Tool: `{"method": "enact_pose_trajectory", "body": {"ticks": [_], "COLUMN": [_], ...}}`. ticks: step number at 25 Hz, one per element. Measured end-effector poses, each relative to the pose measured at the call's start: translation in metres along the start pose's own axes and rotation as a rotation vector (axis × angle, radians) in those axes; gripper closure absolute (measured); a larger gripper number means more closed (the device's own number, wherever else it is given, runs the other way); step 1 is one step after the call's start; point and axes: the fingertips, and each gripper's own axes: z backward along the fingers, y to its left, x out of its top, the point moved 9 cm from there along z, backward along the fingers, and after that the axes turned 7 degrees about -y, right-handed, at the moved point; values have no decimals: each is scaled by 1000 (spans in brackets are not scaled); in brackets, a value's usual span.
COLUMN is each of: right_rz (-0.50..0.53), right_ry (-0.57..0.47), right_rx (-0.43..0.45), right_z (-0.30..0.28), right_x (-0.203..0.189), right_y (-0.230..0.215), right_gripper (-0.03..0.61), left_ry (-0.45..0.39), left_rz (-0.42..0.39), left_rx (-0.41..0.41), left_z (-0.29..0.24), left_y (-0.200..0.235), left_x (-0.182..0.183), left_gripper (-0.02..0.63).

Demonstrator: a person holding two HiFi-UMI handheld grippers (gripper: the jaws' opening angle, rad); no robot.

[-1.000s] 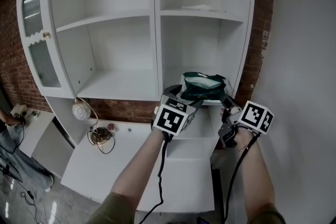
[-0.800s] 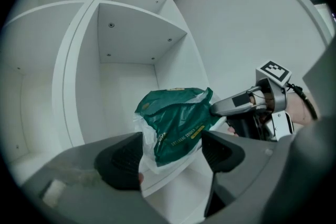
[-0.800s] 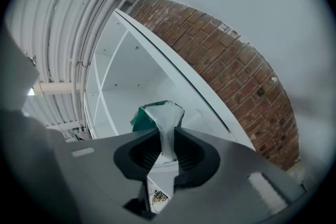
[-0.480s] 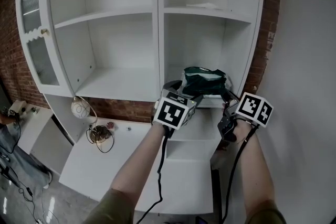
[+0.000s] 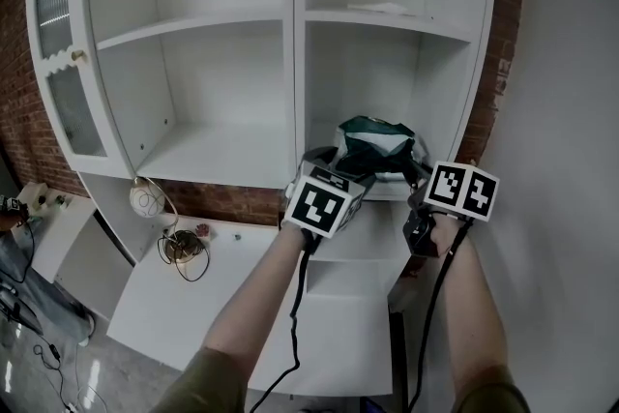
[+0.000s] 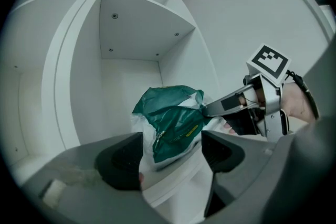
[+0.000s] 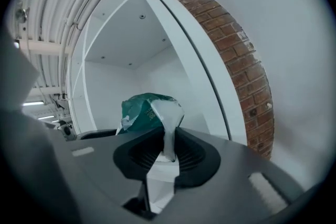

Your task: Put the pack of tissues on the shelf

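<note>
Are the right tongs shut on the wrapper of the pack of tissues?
Yes, the right tongs pinch a flap of the pack of tissues between them.

workshop: bare white shelf unit (image 5: 294, 44), brick wall (image 5: 17, 111)

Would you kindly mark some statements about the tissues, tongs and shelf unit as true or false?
1. The right tongs pinch the pack of tissues by a flap of its wrapper. True.
2. The pack is in the shelf unit's left column. False: it is at the right column.
3. The pack lies between the jaws of the left tongs. True.
4. The wrapper is red. False: it is green and white.
5. Tiles back the unit. False: a brick wall does.
</note>
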Motion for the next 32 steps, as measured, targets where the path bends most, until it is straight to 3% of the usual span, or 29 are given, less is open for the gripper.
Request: {"method": "enact_pose_trajectory", "body": {"ticks": [5,15,23,32], "right_rz": [131,533,700,742], "right_ry": [12,-1,-51,-148], "right_rx": [-44,-150,-189,-205], "right_z": [0,-1,0,3], "right_x": [-1,-9,-16,-23], "right_y": [6,25,30,33], "right_gripper": [495,485,479,463], "left_ry": [8,5,11,-12], "left_rz": [-3,17,19,22], "left_rx": [11,31,67,106], "left_z": [1,2,1,-3], "left_y": [0,-1,-2,-1], "left_x": [0,0,0,-3], "left_gripper": [247,247,247,258]}}
